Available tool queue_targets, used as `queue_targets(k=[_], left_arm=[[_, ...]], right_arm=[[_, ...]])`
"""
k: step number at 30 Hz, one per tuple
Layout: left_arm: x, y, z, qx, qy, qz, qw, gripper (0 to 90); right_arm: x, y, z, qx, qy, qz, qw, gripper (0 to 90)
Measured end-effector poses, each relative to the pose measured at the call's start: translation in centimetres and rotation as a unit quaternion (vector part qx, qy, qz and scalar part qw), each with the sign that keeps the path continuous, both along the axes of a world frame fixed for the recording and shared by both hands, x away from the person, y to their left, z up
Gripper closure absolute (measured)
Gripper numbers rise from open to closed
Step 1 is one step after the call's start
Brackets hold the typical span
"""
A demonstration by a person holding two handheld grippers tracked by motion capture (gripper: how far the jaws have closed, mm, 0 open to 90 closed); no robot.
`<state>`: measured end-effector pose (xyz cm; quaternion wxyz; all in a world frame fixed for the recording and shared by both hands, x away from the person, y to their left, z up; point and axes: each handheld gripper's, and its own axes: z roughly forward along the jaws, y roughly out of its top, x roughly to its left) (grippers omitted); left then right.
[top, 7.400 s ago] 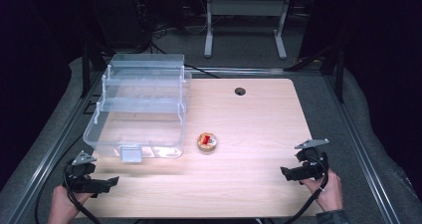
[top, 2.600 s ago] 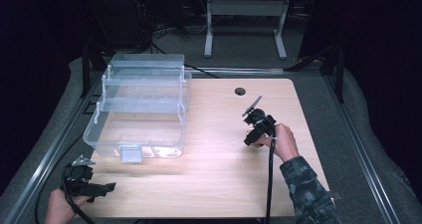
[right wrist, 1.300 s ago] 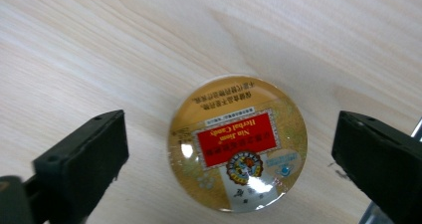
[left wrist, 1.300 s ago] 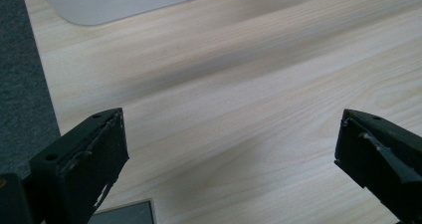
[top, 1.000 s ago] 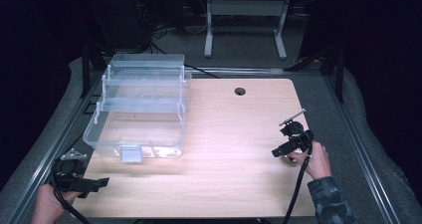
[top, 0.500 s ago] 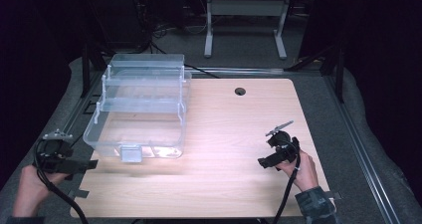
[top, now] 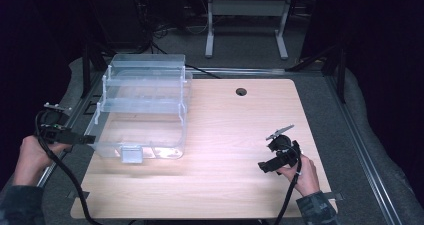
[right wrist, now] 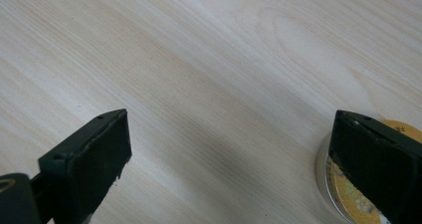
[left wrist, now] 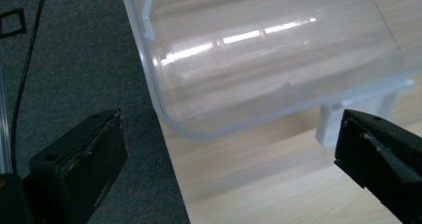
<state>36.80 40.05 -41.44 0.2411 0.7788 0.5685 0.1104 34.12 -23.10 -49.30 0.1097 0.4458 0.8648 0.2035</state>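
A clear plastic bin (top: 135,152) stands empty on the left of the wooden table (top: 240,135). My left gripper (top: 85,138) is open off the table's left edge, level with the bin's front left corner. In the left gripper view its jaws (left wrist: 231,134) stand wide apart, facing the bin's rounded corner (left wrist: 259,59) without touching it. My right gripper (top: 265,166) is low over the table's front right, open (right wrist: 231,124). A small round tin with a yellow lid (right wrist: 348,199) lies on the wood, partly hidden behind one jaw.
A dark round hole (top: 241,91) sits near the table's far edge. Grey matting (top: 350,115) surrounds the table, and a metal stand (top: 245,15) is behind it. A white latch (left wrist: 331,127) juts from the bin's front wall.
My left gripper has moved off the table's left edge and forward, up beside the bin's corner. My right gripper has dropped a little toward the front right. The tin is gone from the table's middle.
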Motion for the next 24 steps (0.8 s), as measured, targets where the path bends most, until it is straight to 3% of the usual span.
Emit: queue_targets(k=[2, 4, 8, 15, 17, 24], left_arm=[[1.0, 0.2, -0.4, 0.003, 0.012, 0.011, 0.9999, 0.1], [2.0, 0.5, -0.9, 0.006, 0.028, 0.015, 0.9995, 1.1], [3.8, 1.0, -2.0, -0.001, 0.051, 0.029, 0.9983, 11.4], [5.9, 1.8, -3.7, -0.002, 0.082, 0.051, 0.9954, 35.7], [6.3, 2.1, -4.1, -0.003, 0.084, 0.063, 0.9944, 46.3], [7.1, 2.2, -4.7, 0.004, 0.089, 0.075, 0.9932, 70.9]], right_arm=[[0.0, 0.2, 0.0, -0.010, -0.002, -0.003, 0.9999, 2.8], [0.0, 0.2, -0.1, -0.003, 0.000, 0.001, 1.0000, 2.9], [0.1, 0.3, -0.1, -0.005, 0.002, 0.004, 1.0000, 3.3], [0.0, 0.5, -0.1, -0.009, 0.005, 0.007, 0.9999, 4.1], [-0.1, 0.4, -0.1, -0.009, 0.006, 0.006, 0.9999, 4.3], [-0.1, 0.2, -0.1, -0.017, 0.008, 0.003, 0.9998, 5.2]])
